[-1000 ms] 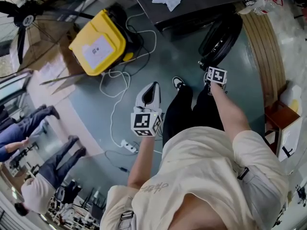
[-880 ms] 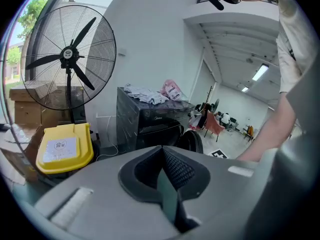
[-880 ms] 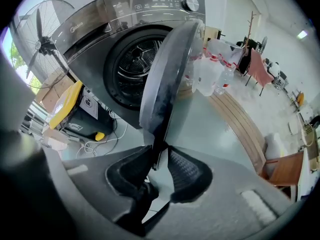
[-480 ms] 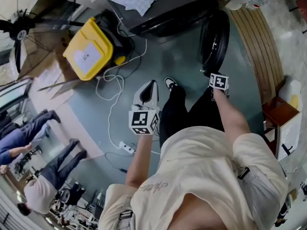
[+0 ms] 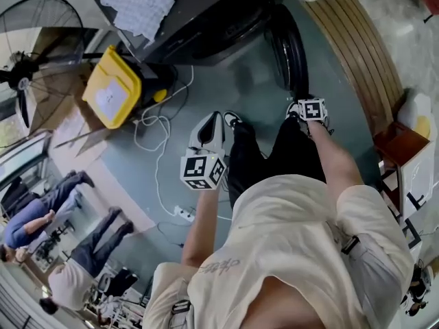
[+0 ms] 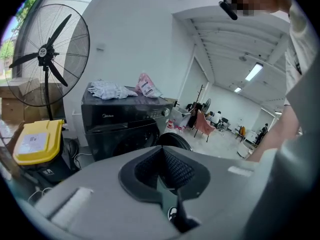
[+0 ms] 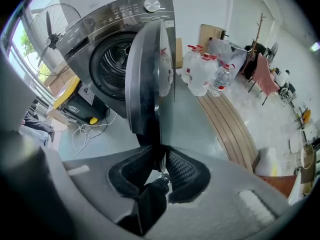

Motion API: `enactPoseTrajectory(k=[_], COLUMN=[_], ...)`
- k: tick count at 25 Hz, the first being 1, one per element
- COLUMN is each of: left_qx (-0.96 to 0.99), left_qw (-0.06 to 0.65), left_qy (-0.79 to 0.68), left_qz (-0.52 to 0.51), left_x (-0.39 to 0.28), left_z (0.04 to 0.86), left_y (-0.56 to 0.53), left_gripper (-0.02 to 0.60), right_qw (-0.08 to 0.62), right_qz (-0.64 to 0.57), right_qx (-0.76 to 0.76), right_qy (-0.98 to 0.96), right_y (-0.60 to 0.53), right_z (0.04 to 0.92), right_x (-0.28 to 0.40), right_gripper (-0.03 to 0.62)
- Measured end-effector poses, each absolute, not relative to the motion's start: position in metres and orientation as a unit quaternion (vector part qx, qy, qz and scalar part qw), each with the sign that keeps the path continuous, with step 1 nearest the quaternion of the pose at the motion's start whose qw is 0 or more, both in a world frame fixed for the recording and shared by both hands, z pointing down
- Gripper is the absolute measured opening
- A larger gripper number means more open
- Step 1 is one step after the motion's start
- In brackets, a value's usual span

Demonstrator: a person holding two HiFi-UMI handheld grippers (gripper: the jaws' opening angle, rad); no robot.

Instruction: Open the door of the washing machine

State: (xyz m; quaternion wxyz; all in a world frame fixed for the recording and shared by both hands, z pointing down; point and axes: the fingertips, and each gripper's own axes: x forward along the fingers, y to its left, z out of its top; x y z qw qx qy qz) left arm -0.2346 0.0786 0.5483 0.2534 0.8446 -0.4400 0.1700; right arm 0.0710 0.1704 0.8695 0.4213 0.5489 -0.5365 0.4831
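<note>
The right tongs [image 7: 159, 153] have just been closing and pinch the lower edge of the door [image 7: 146, 79], which stands swung wide open from the washing machine [image 7: 107, 44]. The left tongs [image 6: 162, 156] are pressed together and empty, away from the machine.

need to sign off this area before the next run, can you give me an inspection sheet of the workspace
surface: grey-green floor; no table seen
job's things: washer; its door is open, drum showing
clutter: yellow bin; cloth on the washer; water bottles beside it
grippers: right gripper shut on the door's edge, jaws have just been closing; left gripper shut, nothing between
cables: white cable looped on the floor by the bin; power strip
surroundings: fan; wooden boards; people at the head view's left
</note>
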Motion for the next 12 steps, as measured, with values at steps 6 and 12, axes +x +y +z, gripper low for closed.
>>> enactPoseTrajectory(k=[6,12], left_qx=[0.840,0.838], left_qw=[0.271,0.268], left_qy=[-0.441,-0.443], left_qz=[0.163,0.171], left_x=[-0.186,-0.153], left_z=[0.550,0.550], left_y=[0.084,0.086], left_gripper=[0.017,0.017], right_qw=[0.438,0.421], right_qz=[0.464,0.417], right_qx=[0.540,0.534], right_qy=[-0.549,-0.602], right_y=[0.170,0.142], right_z=[0.872,0.869], right_x=[0.129,0.161], right_gripper=[0.075,0.077])
